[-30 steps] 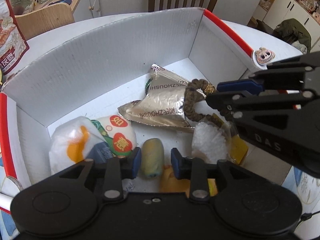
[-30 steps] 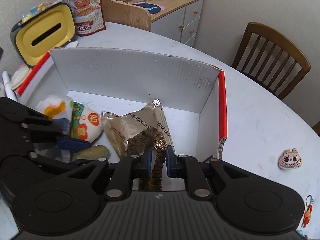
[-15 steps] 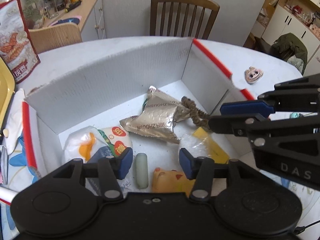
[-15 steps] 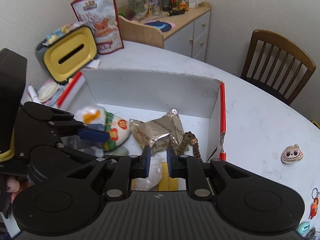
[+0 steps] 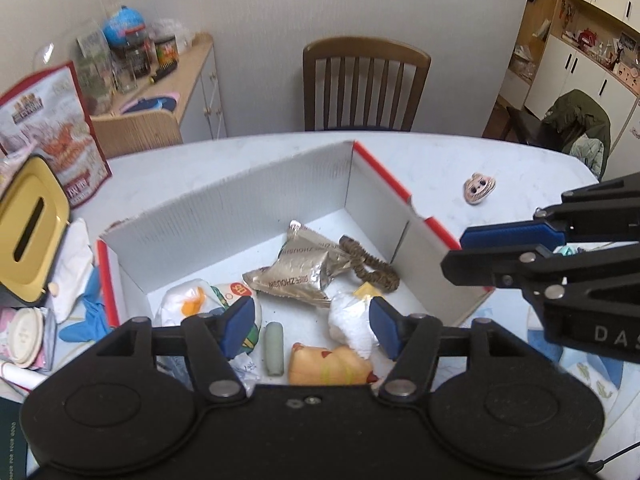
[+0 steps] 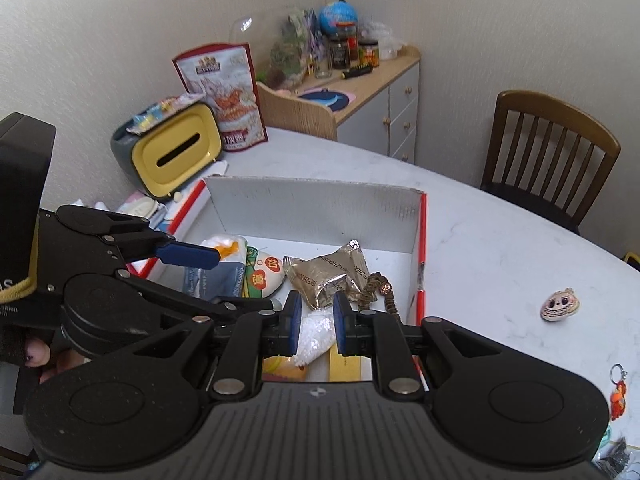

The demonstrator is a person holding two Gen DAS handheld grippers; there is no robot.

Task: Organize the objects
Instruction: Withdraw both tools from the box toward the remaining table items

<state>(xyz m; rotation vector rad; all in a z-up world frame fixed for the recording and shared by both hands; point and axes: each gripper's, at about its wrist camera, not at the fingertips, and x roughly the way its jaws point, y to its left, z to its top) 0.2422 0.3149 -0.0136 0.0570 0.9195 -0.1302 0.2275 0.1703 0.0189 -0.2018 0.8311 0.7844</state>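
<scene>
Brown coiled hair tie [image 5: 370,264] lies beside a crinkled foil packet [image 5: 304,270] in the corrugated box [image 5: 256,204]; left gripper [image 5: 312,330] jaws opening, empty; right gripper [image 6: 314,322] jaws nearly closed, empty.

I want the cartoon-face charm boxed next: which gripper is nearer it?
Right. The right gripper hangs over the box's near right corner, on the charm's side; the left gripper sits farther back over the box's near edge.

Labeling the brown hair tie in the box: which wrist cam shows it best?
Left wrist: the hair tie lies whole and unobstructed on the box floor beside the foil packet. Right wrist shows it edge-on, its lower end hidden behind the right gripper.
</scene>
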